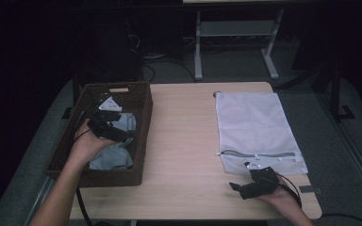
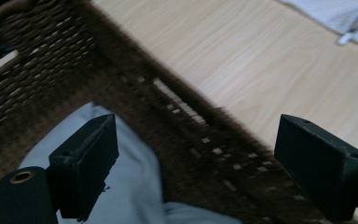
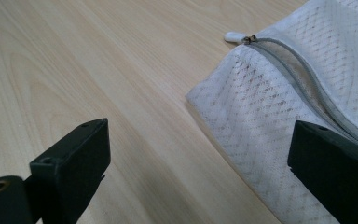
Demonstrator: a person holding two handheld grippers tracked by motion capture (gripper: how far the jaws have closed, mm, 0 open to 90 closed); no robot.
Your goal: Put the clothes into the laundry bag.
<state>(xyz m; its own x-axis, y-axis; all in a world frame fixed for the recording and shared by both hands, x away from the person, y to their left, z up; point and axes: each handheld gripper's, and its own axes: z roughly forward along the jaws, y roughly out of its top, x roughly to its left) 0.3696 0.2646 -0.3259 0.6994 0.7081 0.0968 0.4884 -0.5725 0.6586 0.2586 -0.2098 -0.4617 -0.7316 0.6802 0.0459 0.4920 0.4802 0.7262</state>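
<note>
Tongs at left (image 1: 107,126) hang with jaws wide inside the wicker basket (image 1: 142,136) at the worktop's (image 1: 184,141) left edge, over pale blue cloth (image 1: 115,157). We see the right tongs (image 1: 245,187), also wide, beside the mesh laundry bag (image 1: 254,122) near the front right corner.

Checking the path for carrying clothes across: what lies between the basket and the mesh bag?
Bare table in the high view, between basket and mesh bag.
</note>
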